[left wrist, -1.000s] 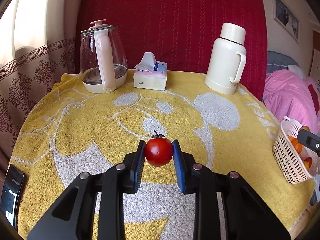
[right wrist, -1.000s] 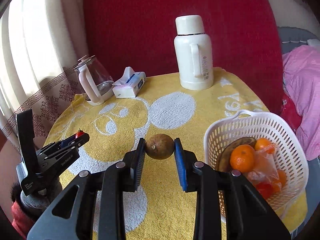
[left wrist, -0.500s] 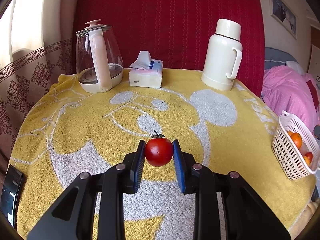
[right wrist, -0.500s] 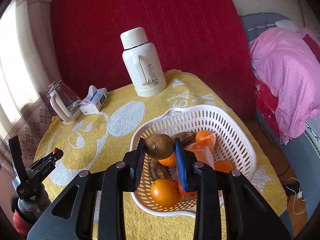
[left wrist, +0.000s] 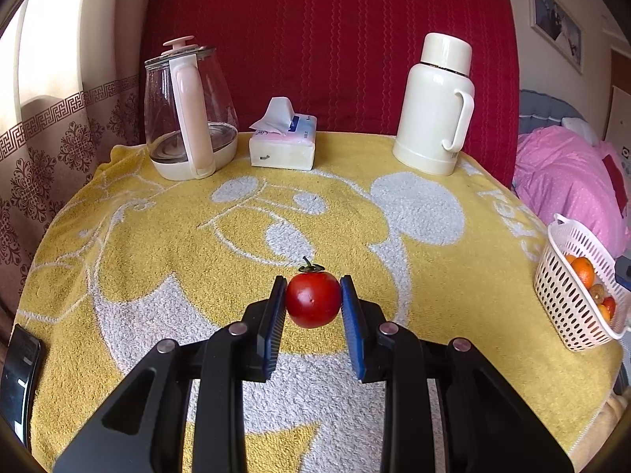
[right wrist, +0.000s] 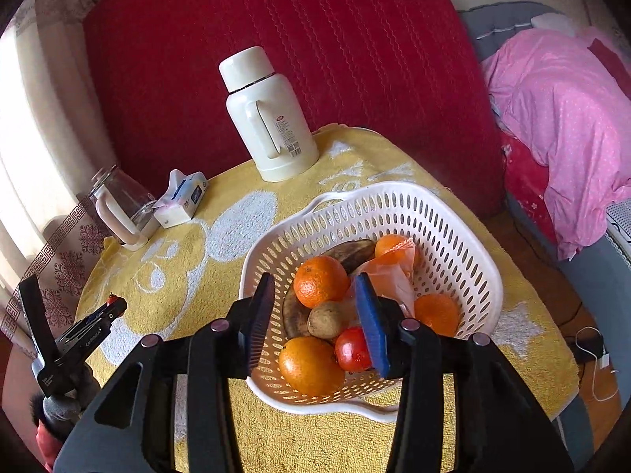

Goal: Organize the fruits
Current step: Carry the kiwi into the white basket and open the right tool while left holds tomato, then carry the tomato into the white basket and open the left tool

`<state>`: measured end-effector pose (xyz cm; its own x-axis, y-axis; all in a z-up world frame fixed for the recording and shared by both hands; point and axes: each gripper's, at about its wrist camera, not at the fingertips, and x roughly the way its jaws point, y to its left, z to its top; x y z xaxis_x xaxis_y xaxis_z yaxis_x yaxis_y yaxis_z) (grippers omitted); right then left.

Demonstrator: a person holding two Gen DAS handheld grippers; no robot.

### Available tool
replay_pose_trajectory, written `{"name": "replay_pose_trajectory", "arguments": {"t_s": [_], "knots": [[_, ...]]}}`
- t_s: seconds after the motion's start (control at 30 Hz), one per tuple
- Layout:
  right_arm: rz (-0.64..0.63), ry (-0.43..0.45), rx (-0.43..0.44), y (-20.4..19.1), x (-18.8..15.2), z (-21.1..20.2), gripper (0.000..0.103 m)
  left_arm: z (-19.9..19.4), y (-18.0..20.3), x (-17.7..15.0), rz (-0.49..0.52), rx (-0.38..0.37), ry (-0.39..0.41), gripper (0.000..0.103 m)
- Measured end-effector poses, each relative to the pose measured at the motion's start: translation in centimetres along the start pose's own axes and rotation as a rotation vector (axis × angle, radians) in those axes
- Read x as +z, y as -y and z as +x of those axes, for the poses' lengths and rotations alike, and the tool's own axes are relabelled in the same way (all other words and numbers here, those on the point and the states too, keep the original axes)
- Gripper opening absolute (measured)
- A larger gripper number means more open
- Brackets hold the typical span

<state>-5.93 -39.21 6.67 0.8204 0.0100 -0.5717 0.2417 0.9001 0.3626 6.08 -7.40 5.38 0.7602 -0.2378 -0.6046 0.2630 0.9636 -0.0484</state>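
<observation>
Red tomato (left wrist: pixel 313 298) with green stem up, pinched between the blue pads of the left gripper (left wrist: pixel 313 307), held above the yellow towel (left wrist: pixel 157 260) near its front middle. White perforated basket (right wrist: pixel 465 244) sits at the towel's right front edge; in the left wrist view it shows at far right (left wrist: pixel 568 315), well apart from the held tomato. Inside the basket: brown round fruit (right wrist: pixel 325 319) lying loose among the others, touching a dark overripe banana (right wrist: pixel 347 254); oranges around it, one behind (right wrist: pixel 321 280), one in front (right wrist: pixel 311 364), one to the right (right wrist: pixel 435 313), one at the back (right wrist: pixel 388 245) partly under an orange plastic bag (right wrist: pixel 390 276); a second red tomato (right wrist: pixel 352 351) beside the brown fruit. Right gripper (right wrist: pixel 315 315) poised over the basket, fingers spread wide, nothing between them; the brown fruit lies below the gap, clear of both pads. Left gripper also seen from the right wrist view at lower left (right wrist: pixel 114 307), a speck of red at its tip. Far side of the towel: cream thermos (left wrist: pixel 434 106), tissue box (left wrist: pixel 284 146), glass kettle with pink handle (left wrist: pixel 189 110), all upright in a row against a red backdrop (left wrist: pixel 335 39). Pink bedding (right wrist: pixel 560 118) off to the right of the table
</observation>
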Motion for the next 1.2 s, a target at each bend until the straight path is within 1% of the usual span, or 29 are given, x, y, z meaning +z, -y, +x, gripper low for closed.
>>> {"name": "replay_pose_trajectory", "arguments": {"t_s": [0.13,0.2,0.33,0.4,0.5,0.67,0.8,1.07,1.2], "knots": [[0.023,0.012,-0.01,0.8,0.0,-0.2,0.044,-0.2,0.4,0.1,0.003,-0.014,0.003,0.028],[0.017,0.034,-0.035,1.1,-0.1,-0.7,0.044,-0.4,0.9,0.1,0.004,-0.028,-0.001,0.028],[-0.07,0.105,-0.114,0.3,-0.3,-1.9,0.044,-1.2,2.7,0.2,0.036,-0.068,0.009,0.028],[-0.103,0.139,-0.141,0.1,-0.4,-2.7,0.051,-1.7,3.9,0.3,0.053,-0.103,0.012,0.028],[-0.125,0.171,-0.166,0.3,-0.5,-3.4,0.052,-2.2,6.0,0.4,0.083,-0.158,0.009,0.028],[-0.115,0.179,-0.178,1.4,-0.6,-3.6,0.053,-2.4,9.9,0.7,0.143,-0.241,0.0,0.028],[-0.096,0.179,-0.178,2.3,-0.7,-3.6,0.053,-2.3,12.4,1.1,0.161,-0.314,-0.022,0.028],[-0.056,0.203,-0.175,4.1,-0.5,-4.6,0.053,-2.0,17.9,1.6,0.244,-0.388,-0.026,0.028],[-0.042,0.208,-0.17,4.6,-0.5,-4.9,0.053,-2.1,19.9,1.5,0.274,-0.425,-0.023,0.028]]}}
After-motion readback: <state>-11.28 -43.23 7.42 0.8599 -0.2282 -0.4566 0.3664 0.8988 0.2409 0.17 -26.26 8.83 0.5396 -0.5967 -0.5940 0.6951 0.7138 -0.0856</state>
